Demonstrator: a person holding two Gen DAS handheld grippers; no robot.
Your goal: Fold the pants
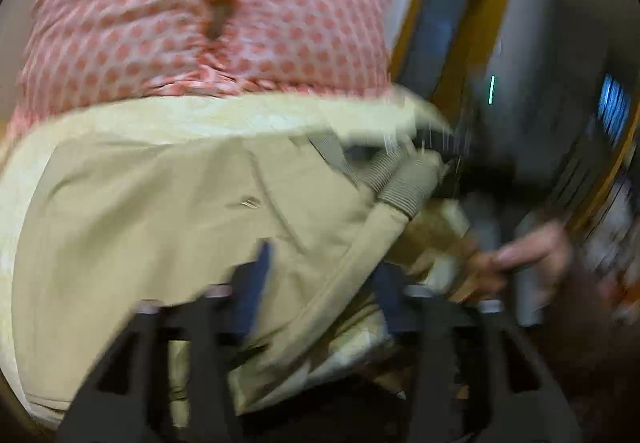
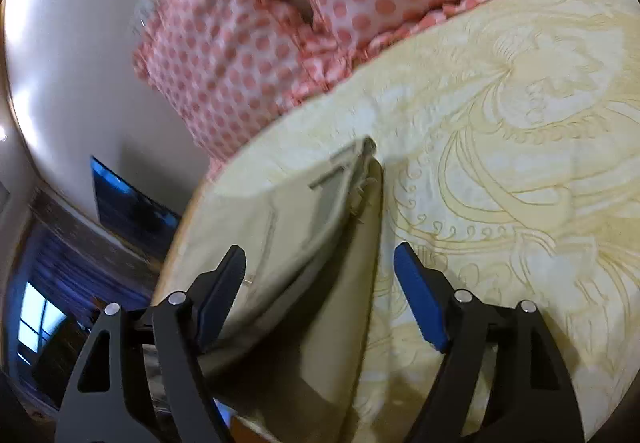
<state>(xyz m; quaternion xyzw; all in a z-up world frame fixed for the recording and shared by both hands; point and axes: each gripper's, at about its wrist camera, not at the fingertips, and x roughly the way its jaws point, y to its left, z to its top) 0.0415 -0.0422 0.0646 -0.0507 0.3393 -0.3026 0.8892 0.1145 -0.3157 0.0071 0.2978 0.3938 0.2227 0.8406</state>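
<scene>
Beige pants point(image 1: 160, 219) lie on a cream patterned bedspread point(image 1: 224, 119); a ribbed cuff point(image 1: 404, 183) shows at the right. My left gripper point(image 1: 320, 283) has its jaws spread with pants fabric draped between the blue pads point(image 1: 256, 283). In the right wrist view the pants point(image 2: 312, 243) run from the bed's left edge up toward a folded corner point(image 2: 360, 151). My right gripper point(image 2: 320, 295) is open, its blue pads point(image 2: 420, 303) either side of the fabric, not pinching it.
Pink polka-dot pillows point(image 2: 304, 23) lie at the head of the bed. The bedspread point(image 2: 500, 163) stretches to the right. The person's hand point(image 1: 520, 259) shows at right in the blurred left view. A wall and window point(image 2: 36, 319) lie left.
</scene>
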